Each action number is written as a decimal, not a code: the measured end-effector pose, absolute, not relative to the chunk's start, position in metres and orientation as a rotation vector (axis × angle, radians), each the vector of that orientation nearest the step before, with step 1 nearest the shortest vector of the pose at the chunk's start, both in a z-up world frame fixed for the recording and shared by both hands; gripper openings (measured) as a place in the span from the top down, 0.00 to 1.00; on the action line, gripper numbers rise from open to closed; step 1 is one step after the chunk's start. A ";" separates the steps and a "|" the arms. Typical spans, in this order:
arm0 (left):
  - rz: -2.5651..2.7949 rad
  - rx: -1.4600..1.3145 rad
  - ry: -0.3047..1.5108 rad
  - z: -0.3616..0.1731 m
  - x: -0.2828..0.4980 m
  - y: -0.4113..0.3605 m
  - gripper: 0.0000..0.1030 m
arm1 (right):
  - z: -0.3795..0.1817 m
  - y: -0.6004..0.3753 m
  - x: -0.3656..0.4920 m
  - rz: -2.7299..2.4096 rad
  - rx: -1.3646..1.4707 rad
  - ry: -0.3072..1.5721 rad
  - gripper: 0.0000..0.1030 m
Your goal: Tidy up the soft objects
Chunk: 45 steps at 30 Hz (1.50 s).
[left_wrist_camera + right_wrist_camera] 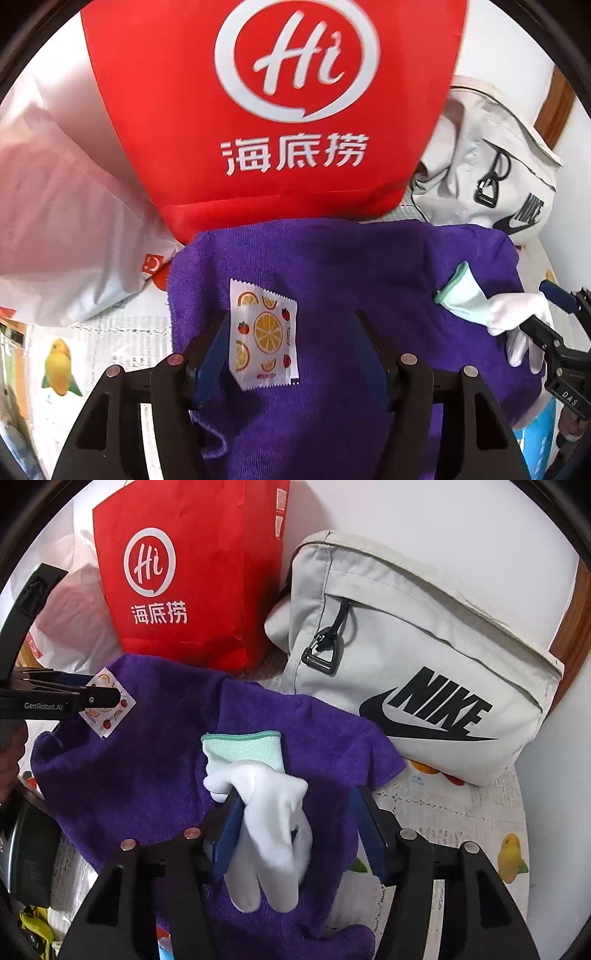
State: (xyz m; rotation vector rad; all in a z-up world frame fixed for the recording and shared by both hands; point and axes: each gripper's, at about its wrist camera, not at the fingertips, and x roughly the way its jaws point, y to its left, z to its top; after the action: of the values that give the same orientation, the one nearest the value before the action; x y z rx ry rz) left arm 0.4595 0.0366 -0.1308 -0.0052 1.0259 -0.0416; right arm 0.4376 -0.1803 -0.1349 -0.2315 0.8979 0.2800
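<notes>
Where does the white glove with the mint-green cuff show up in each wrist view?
Left wrist view: the glove lies at the right edge on the purple towel, beside the right tongs.
Right wrist view: the glove is at centre, between the open right tongs, against the left-hand finger.
Shared landmark: the red paper bag standing behind the towel.

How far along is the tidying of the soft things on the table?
Looks done: the purple towel lies spread, with the fruit-print sachet and white glove laid on it. In hand: nothing; the left tool and right tool both stand open over those items. Left: whatever happens to the towel next, which can't be told.
</notes>
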 end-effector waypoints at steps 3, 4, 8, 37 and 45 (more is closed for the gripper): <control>-0.033 0.031 1.010 -0.122 0.451 0.031 0.36 | -0.131 -0.184 0.435 0.268 -0.214 0.896 0.35; -0.029 0.043 1.004 -0.119 0.447 0.029 0.35 | -0.129 -0.185 0.433 0.264 -0.206 0.893 0.34; -0.020 0.074 0.983 -0.105 0.436 0.030 0.33 | -0.125 -0.188 0.426 0.269 -0.172 0.896 0.31; -0.091 -0.016 0.912 -0.070 0.218 0.042 0.29 | -0.073 -0.214 0.215 0.361 -0.048 0.766 0.21; -0.124 -0.094 0.966 -0.108 0.167 0.040 0.29 | -0.084 -0.209 0.150 0.369 -0.080 0.794 0.21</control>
State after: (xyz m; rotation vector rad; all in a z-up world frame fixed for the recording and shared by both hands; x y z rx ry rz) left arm 0.1666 0.0403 -0.1077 -0.0944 0.9661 -0.1236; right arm 0.1498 -0.2090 -0.0835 -0.0802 0.7936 0.3687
